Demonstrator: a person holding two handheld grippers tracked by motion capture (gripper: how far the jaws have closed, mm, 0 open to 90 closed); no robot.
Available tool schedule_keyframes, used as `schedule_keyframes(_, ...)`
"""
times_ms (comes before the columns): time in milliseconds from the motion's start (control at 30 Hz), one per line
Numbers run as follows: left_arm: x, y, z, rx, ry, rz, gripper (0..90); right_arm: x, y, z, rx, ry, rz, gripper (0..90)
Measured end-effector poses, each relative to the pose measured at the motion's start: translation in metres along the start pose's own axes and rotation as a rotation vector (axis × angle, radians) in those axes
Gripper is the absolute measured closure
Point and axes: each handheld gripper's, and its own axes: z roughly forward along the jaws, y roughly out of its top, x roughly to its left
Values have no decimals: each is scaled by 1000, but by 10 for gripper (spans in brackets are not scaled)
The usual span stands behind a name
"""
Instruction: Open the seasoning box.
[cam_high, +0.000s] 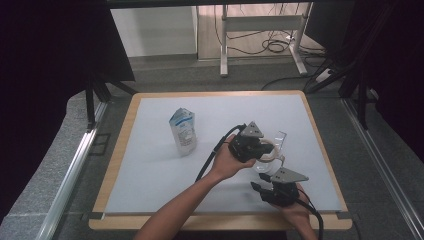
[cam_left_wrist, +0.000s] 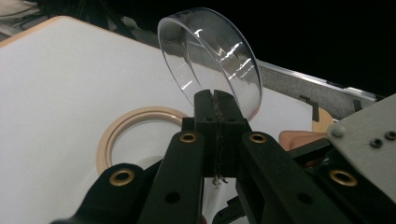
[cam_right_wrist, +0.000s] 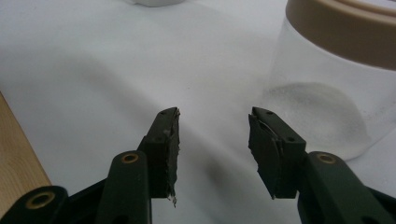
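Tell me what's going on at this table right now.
A person works with two handheld grippers at a white-topped table. The left gripper is shut on the edge of a clear round lid, holding it tilted above a clear jar with a tan rim. The right gripper is open and holds nothing, beside the jar. A white pouch stands apart.

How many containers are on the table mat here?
2. A white pouch stands left of centre on the mat. A clear jar with a tan rim stands right of centre, beside the grippers, its clear lid lifted off. None seem hidden.
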Motion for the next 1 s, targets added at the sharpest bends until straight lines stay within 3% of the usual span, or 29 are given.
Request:
schedule_keyframes(200,5,1,0,-16,-29,-30,896,-2,0,0,-10,-5,7,526)
schedule_keyframes(400,-11,11,12,0,-47,22,894,-3,-1,0,-9,-10,6,523)
schedule_keyframes(500,-10,10,10,4,-37,27,890,-4,-1,-1,-12,-10,9,522)
schedule_keyframes(767,14,-10,-17,-19,8,-34,865,-2,1,-1,-36,-10,8,521)
schedule_keyframes(1000,24,-34,-39,-20,28,-61,745,3,4,4,-33,-6,1,508)
